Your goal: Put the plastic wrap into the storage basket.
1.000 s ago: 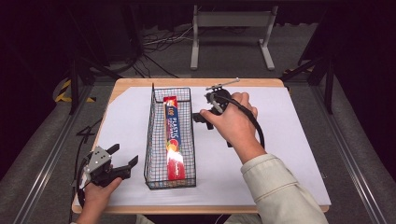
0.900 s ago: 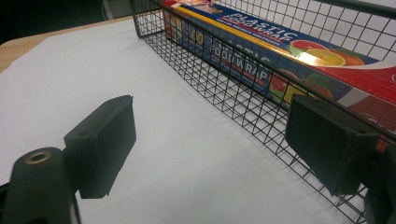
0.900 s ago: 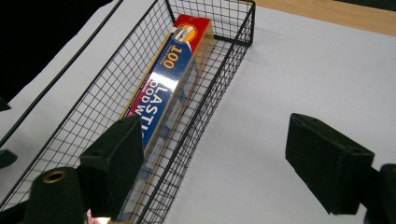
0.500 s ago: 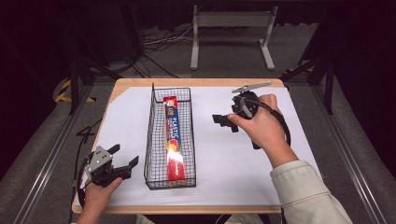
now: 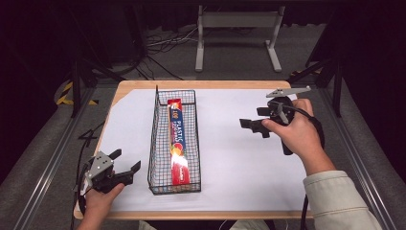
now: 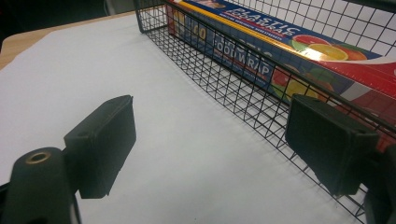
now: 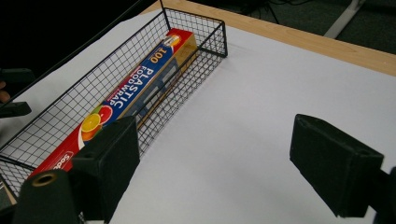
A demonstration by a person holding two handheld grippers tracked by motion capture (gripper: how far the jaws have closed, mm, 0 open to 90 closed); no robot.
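— What's printed on the box (image 5: 177, 143)?
— "100 Plastic Food Wrap"; it lies in the wire basket (image 5: 158, 143) on the white-covered bench (image 5: 230, 158).
— Claws?
— Left claw (image 5: 125, 163) and right claw (image 5: 253, 122) both gape empty, the right's jaws just widened; dark room behind.

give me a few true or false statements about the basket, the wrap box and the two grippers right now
1. The wrap box lies inside the basket. True.
2. The right gripper holds the wrap box. False: its fingers are open with nothing between them, away from the basket over the white sheet.
3. The left gripper is open beside the basket. True.
4. The basket stands on bare wood. False: it stands on the white sheet.
5. The wrap box stands upright. False: it lies flat along the basket.
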